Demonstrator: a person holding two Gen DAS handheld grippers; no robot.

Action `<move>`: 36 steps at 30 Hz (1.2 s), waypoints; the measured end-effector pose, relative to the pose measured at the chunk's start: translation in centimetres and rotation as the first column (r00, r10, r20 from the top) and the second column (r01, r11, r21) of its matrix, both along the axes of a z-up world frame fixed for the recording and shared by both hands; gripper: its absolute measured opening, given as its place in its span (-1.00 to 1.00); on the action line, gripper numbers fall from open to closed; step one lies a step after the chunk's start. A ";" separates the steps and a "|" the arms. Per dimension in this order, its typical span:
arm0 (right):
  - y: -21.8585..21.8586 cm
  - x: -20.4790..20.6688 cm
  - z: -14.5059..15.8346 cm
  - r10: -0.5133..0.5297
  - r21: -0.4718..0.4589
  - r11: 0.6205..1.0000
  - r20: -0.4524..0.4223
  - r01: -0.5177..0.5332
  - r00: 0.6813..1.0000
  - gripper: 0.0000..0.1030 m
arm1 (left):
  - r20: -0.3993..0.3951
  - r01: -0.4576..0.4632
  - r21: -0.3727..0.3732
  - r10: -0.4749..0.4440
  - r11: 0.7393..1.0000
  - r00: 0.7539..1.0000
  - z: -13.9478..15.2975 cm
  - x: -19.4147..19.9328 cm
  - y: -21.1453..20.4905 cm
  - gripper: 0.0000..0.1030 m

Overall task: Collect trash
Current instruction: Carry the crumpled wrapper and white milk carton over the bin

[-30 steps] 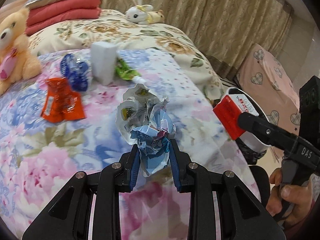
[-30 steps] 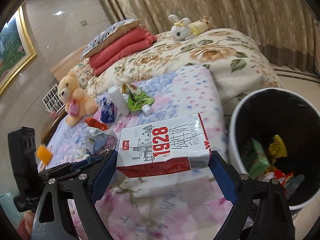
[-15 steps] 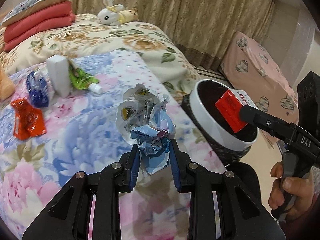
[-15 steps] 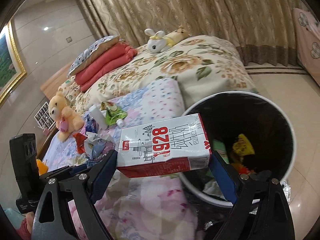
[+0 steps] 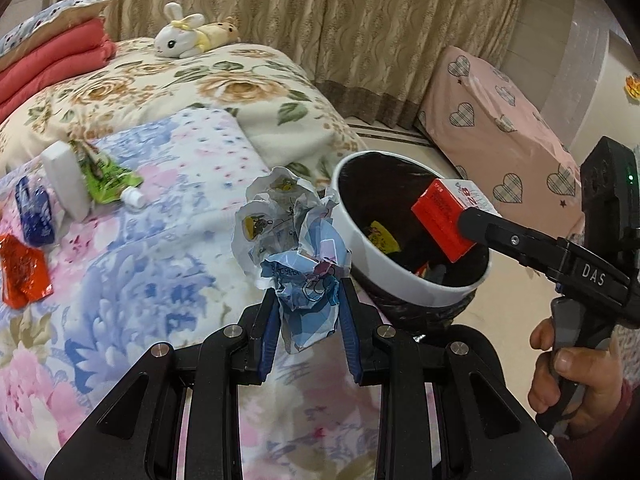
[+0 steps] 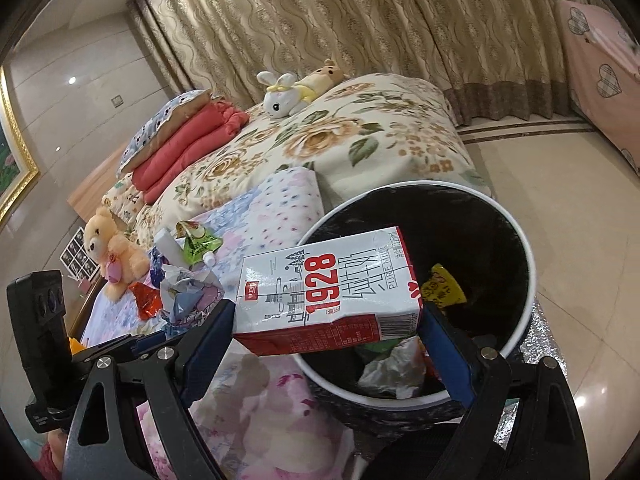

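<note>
I see crumpled, creased paper (image 5: 294, 240) and a glossy printed milk carton (image 6: 326, 288) of coated card. The bin (image 6: 516, 236) has a smooth white plastic rim and a shiny black liner. The floral bedspread (image 5: 132, 248) is soft matt cloth; the orange wrapper (image 5: 22, 276) is glossy foil. The floor (image 6: 560, 208) is polished tile.

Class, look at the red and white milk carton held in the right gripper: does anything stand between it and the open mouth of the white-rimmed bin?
Nothing visible does. The red and white milk carton, clamped in the right gripper, hangs over the near rim of the white-rimmed bin, whose mouth is uncovered, with only earlier trash lying inside.
</note>
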State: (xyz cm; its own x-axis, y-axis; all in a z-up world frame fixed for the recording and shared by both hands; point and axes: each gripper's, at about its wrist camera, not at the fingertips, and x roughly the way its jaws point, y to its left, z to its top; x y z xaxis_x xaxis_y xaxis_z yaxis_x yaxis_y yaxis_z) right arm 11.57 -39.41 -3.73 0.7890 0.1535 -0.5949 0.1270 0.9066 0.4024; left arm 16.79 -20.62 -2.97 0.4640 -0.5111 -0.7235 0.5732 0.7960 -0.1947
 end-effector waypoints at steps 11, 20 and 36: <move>-2.4 -0.6 -0.2 -0.029 0.021 0.999 0.005 0.029 1.000 0.78 | 0.012 0.046 0.023 -0.046 0.999 0.999 0.3 -0.2 -2.9 -0.49; -3.4 -0.6 -0.4 -0.035 0.026 0.999 0.002 0.035 0.999 0.78 | 0.016 0.067 0.034 -0.068 0.997 0.998 0.5 0.0 -4.7 -0.49; -4.6 0.0 -0.8 -0.038 0.029 0.999 -0.013 0.039 0.999 0.78 | 0.012 0.104 0.057 -0.105 0.993 0.994 0.6 0.8 -7.0 -0.49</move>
